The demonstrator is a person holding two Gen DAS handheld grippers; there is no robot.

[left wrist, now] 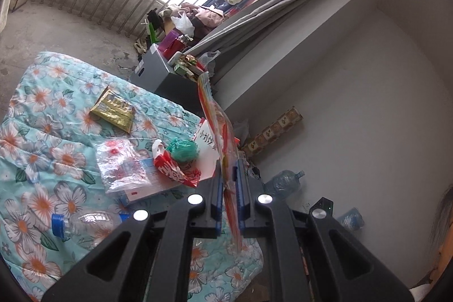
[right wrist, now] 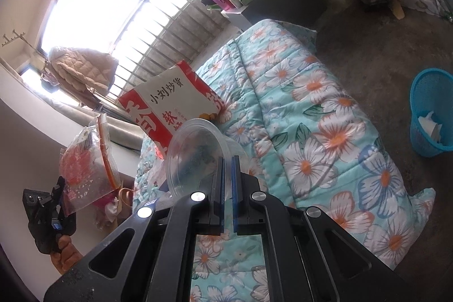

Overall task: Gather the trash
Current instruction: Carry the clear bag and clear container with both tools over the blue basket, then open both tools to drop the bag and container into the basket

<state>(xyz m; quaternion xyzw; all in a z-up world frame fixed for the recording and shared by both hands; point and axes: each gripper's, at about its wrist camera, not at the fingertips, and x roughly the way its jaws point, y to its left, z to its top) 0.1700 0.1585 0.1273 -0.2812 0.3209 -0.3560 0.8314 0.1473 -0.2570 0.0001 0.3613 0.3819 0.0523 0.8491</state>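
A: Bare room, barred window glaring behind; a floral quilt [right wrist: 311, 115] is lying spread on the concrete floor.

B: Left gripper [left wrist: 230, 177]?

A: Jaws are pinching nearly shut on a clear zip bag [left wrist: 219, 126] with an orange strip. The bag is standing edge-on, running up toward 12 o'clock, off the quilt.

B: Right gripper [right wrist: 228, 174]?

A: Jaws are clamping almost closed on the rim of a clear plastic tub [right wrist: 198, 152], which is tilting out toward 11 o'clock with a red-and-white snack bag [right wrist: 170, 101] behind it.

B: Rest of the trash?

A: In the left view it is sitting on the quilt: gold packet [left wrist: 113, 109] at 10 o'clock, red wrapper [left wrist: 172, 169] and green wad [left wrist: 182, 149] near centre, empty bottle [left wrist: 85, 225] at 8 o'clock.

B: Bin?

A: Blue basket [right wrist: 430, 115] is standing on the floor at 3 o'clock in the right view, white paper inside, well apart from the quilt.
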